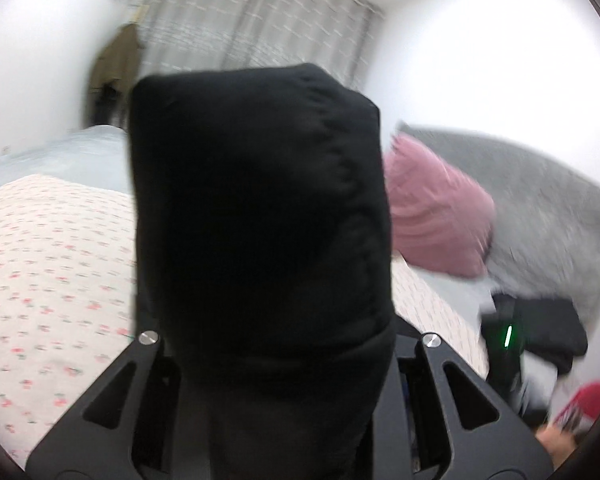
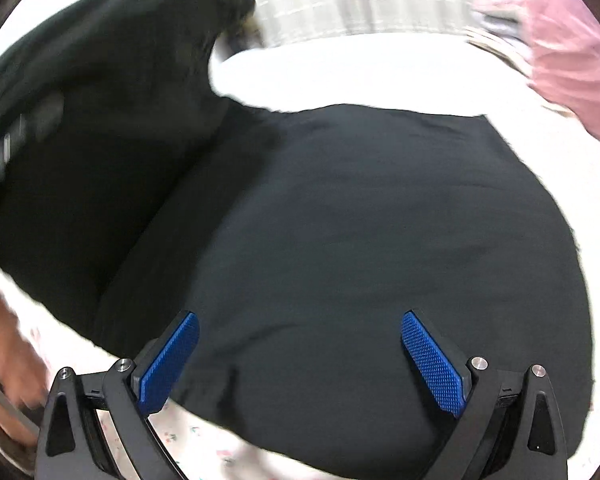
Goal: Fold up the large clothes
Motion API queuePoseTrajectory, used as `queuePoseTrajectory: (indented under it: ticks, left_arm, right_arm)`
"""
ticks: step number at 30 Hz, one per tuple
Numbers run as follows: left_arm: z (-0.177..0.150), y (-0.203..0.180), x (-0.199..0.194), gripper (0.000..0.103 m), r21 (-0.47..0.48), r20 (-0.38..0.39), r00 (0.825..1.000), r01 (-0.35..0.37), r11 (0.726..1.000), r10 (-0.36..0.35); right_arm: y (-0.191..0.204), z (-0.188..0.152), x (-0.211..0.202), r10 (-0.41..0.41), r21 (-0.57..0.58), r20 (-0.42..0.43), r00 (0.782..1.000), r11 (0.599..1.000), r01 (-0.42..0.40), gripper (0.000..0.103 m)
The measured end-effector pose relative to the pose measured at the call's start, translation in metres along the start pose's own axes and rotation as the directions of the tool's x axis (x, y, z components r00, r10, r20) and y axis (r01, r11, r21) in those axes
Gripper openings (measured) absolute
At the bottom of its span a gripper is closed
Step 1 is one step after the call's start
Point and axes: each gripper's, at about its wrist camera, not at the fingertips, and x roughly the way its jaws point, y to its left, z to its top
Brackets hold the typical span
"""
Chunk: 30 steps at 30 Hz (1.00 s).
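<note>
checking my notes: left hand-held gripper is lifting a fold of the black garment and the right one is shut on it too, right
Not quite. The right hand-held gripper is open, its blue pads spread apart above the black garment, as the right wrist view shows. The left hand-held gripper does hold a fold.

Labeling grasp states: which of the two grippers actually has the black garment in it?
The left gripper: black garment is bunched between its fingers. The right gripper hovers open over the cloth, blue pads bare.
</note>
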Motion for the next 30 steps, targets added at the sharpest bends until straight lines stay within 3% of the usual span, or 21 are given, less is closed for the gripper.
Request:
queuePoseTrajectory:
  ticks: [3,7,10,13,14,16,18,22,24,27,30]
  left_arm:
    - [-0.014,-0.025,0.022,0.024,0.088,-0.076,0.997,0.036,0.995,-0.030]
    - [-0.044,-0.064,0.052,0.025,0.251,-0.215,0.976,0.091,0.964,-0.036]
    - [-0.085,-0.095,0.072,0.033,0.450,-0.323,0.946,0.121,0.885,0.034]
    - [-0.115,-0.120,0.072,0.045,0.648,-0.281,0.954,0.107,0.754,0.107]
    - [-0.114,-0.123,0.070,0.047,0.655,-0.284,0.953,0.114,0.747,0.103]
    - [-0.102,-0.120,0.062,0.062,0.603,-0.333,0.942,0.182,0.776,0.037]
    - [-0.081,-0.112,0.050,0.070,0.491,-0.400,0.912,0.299,0.818,-0.093]
    - [-0.056,-0.102,0.030,0.071,0.388,-0.432,0.874,0.401,0.830,-0.221]
    - [-0.042,-0.090,0.019,0.072,0.344,-0.426,0.860,0.440,0.829,-0.280]
    - [-0.048,-0.080,-0.012,0.072,0.323,-0.383,0.873,0.434,0.841,-0.303]
    - [-0.035,-0.064,-0.008,0.074,0.302,-0.341,0.896,0.390,0.870,-0.283]
  right_arm:
    - [-0.049,0.002,-0.021,-0.044,0.173,0.065,0.997,0.984,0.032,0.102]
    - [-0.101,-0.003,-0.044,-0.113,0.341,0.127,0.985,0.938,0.064,0.102]
    - [-0.124,-0.009,-0.056,-0.171,0.406,0.148,0.974,0.909,0.098,0.102]
    - [-0.141,-0.002,-0.063,-0.186,0.433,0.172,0.967,0.896,0.095,0.102]
    - [-0.138,0.000,-0.065,-0.184,0.436,0.178,0.967,0.896,0.090,0.102]
    - [-0.130,-0.007,-0.078,-0.171,0.435,0.195,0.966,0.898,0.071,0.102]
    - [-0.121,-0.006,-0.079,-0.152,0.421,0.210,0.966,0.906,0.051,0.102]
    - [-0.116,0.000,-0.082,-0.106,0.380,0.227,0.968,0.925,0.012,0.102]
    - [-0.117,0.005,-0.076,-0.041,0.367,0.228,0.973,0.929,-0.047,0.102]
    - [-0.119,0.011,-0.059,0.090,0.357,0.195,0.977,0.921,-0.156,0.102]
    - [-0.113,0.014,-0.035,0.197,0.378,0.126,0.972,0.897,-0.231,0.102]
